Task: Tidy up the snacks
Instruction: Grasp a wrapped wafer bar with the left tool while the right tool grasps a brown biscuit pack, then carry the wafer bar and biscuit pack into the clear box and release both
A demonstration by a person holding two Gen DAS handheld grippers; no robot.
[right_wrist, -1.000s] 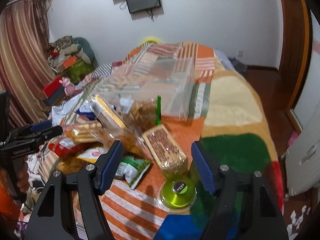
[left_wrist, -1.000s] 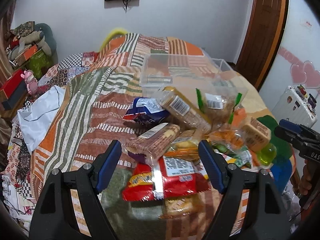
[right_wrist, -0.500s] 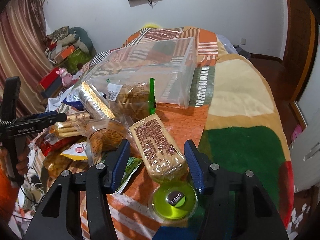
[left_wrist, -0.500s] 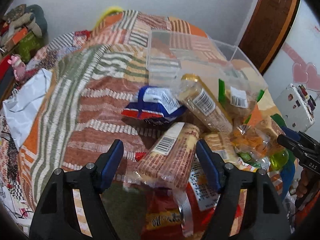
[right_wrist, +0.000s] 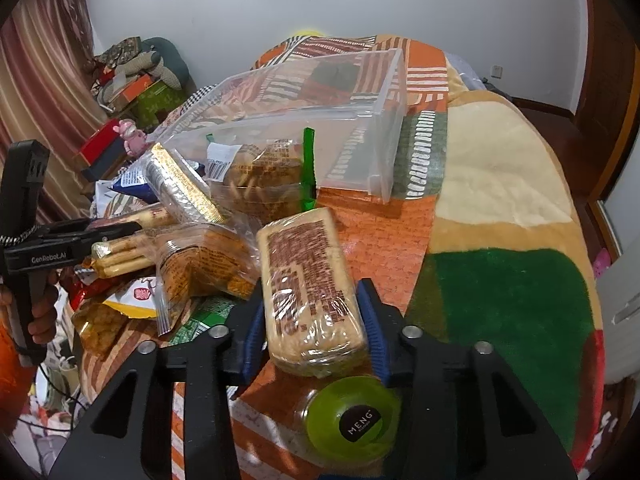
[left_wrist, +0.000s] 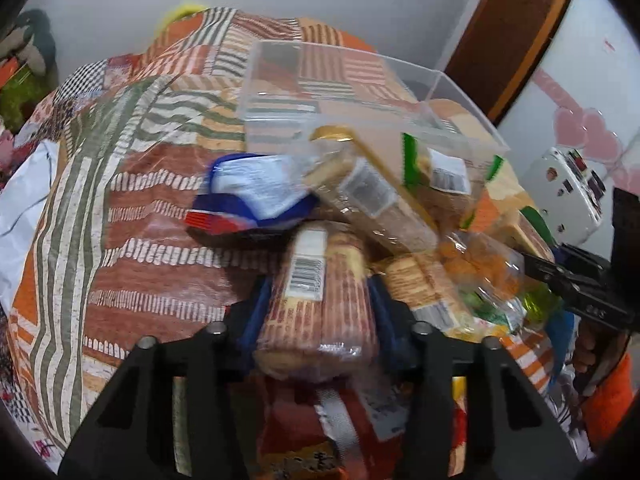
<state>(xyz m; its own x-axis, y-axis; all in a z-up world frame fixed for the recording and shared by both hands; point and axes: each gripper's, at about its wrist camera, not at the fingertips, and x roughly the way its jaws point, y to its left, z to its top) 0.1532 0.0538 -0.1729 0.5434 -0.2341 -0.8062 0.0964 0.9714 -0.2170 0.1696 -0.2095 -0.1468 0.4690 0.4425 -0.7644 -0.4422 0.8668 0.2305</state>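
A heap of snack packs lies on a patchwork bedspread in front of a clear plastic bin (left_wrist: 360,92), which also shows in the right wrist view (right_wrist: 320,120). My left gripper (left_wrist: 316,312) is shut on a red-striped biscuit pack with a barcode label (left_wrist: 320,300). My right gripper (right_wrist: 312,320) is shut on a brown-printed cracker pack (right_wrist: 308,276). A blue chip bag (left_wrist: 252,196), a gold-edged biscuit sleeve (left_wrist: 372,196) and a green-trimmed cookie bag (right_wrist: 260,172) lie between the packs and the bin.
A lime-green lidded jar (right_wrist: 352,420) lies just under my right gripper. A red snack bag (left_wrist: 328,432) lies under my left gripper. The bedspread (right_wrist: 500,200) stretches right of the bin. A wooden door (left_wrist: 512,32) stands behind.
Both grippers moved forward and closed: the left onto the red-striped biscuit pack, the right onto the brown cracker pack.
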